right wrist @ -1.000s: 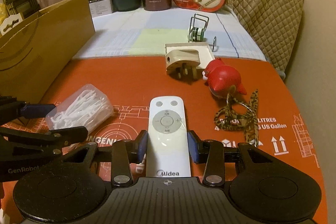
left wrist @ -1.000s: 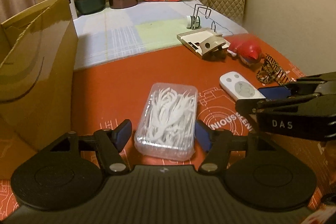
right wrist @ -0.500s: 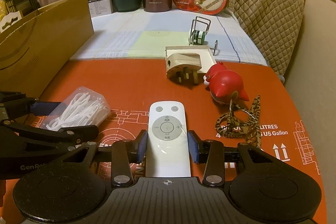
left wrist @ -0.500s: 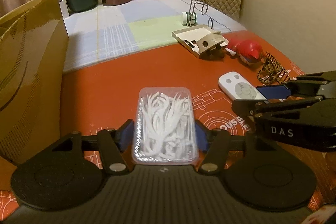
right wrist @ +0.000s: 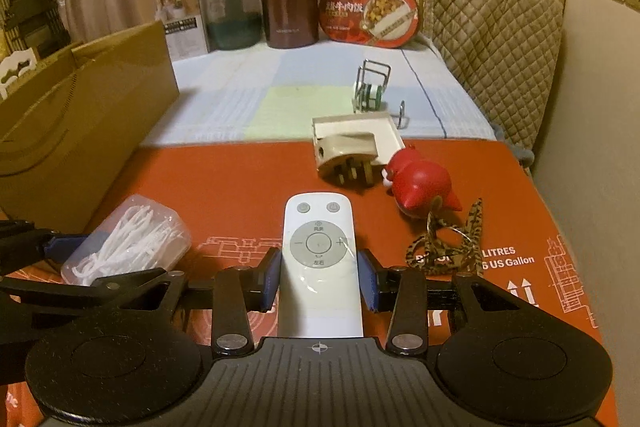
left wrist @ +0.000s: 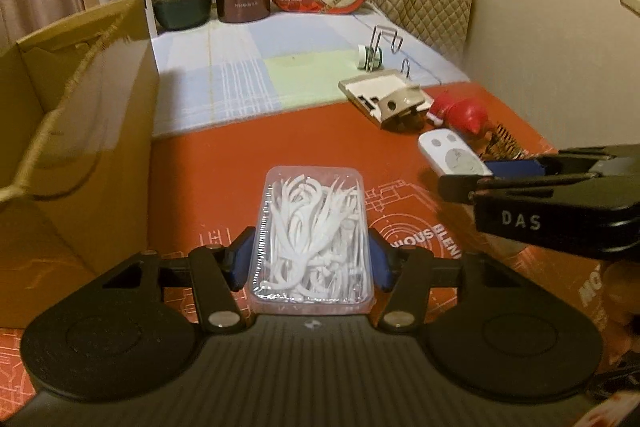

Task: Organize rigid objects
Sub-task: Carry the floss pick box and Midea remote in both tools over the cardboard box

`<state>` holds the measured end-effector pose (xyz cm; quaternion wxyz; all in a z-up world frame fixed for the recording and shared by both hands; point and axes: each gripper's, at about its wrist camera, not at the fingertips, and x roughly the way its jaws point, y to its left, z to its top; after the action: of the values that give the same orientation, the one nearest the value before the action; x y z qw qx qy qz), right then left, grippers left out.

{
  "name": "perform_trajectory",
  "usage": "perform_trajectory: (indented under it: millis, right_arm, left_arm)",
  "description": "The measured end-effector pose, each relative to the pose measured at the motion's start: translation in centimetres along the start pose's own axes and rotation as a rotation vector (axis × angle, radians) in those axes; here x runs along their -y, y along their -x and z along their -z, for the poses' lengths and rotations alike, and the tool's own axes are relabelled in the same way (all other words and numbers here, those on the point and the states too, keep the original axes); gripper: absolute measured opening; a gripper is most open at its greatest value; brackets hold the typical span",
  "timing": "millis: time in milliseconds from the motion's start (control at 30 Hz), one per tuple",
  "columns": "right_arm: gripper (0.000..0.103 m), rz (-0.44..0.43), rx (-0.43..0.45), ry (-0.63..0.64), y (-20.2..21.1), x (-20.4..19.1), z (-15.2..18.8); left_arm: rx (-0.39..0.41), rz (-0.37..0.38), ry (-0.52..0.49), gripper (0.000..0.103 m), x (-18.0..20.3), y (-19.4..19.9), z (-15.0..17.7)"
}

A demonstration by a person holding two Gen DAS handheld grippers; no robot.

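My left gripper is shut on a clear box of white floss picks; the blue pads press both its long sides. The box also shows in the right wrist view. My right gripper is shut on a white remote control, pads against its sides. The remote also shows in the left wrist view, with the right gripper's black fingers around it. Both objects sit low over the orange mat.
A brown paper bag stands open at the left. Ahead on the mat lie a beige plug adapter, a red bird toy and a leopard-print strap. A wire rack, jars and boxes stand further back.
Both grippers have closed in: the left pads now press the floss box, the right pads press the remote. Both cameras have risen slightly and the objects have shifted with them.
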<state>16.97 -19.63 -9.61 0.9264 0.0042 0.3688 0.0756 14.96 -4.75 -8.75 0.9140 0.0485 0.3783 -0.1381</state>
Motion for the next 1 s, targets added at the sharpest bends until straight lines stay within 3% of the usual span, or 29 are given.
perform_trajectory:
  millis: [300, 600, 1000]
  right_arm:
    - [0.038, -0.047, 0.043, -0.067, 4.7, -1.5, -1.3]
    - [0.038, -0.157, 0.131, 0.002, 9.3, -7.0, -5.6]
    - [0.038, -0.288, 0.135, 0.091, 8.8, -15.3, -10.3]
  left_arm:
    - [0.053, -0.003, 0.026, 0.052, -0.9, 5.7, -1.2]
    - [0.131, -0.035, 0.06, 0.052, -4.5, 11.6, -3.5]
    - [0.158, -0.167, 0.096, 0.052, -12.0, 15.7, -4.6]
